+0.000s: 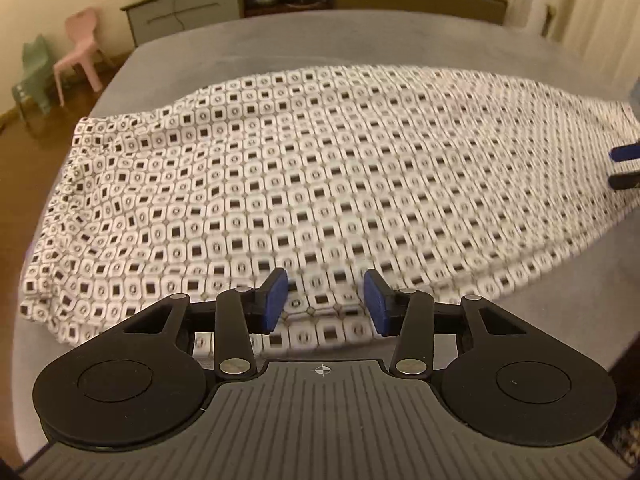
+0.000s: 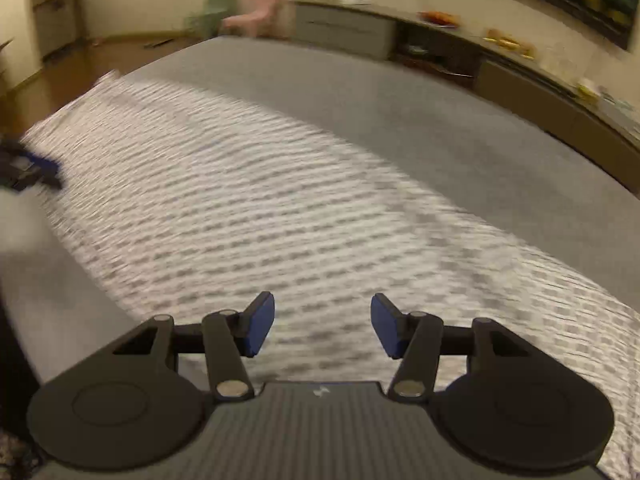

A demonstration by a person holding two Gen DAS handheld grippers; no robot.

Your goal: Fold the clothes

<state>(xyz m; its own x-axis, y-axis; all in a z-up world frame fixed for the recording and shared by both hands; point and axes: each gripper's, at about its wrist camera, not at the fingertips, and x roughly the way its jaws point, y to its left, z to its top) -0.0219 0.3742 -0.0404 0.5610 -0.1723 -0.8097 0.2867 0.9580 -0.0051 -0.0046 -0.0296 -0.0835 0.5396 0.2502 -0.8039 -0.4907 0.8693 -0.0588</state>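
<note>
Garment of white fabric printed with small dark squares (image 1: 304, 184) lies spread along the grey padded tabletop (image 1: 280, 48), mostly flat, rumpled at its left end. No fold is visible along it, so by my reading the folding proper is still to do. Left tongs (image 1: 326, 300) stand open over the near hem, nothing pinched. Right tongs (image 2: 322, 326) likewise stand open above the cloth, empty. Judged stage: early, edges not yet taken up.
</note>
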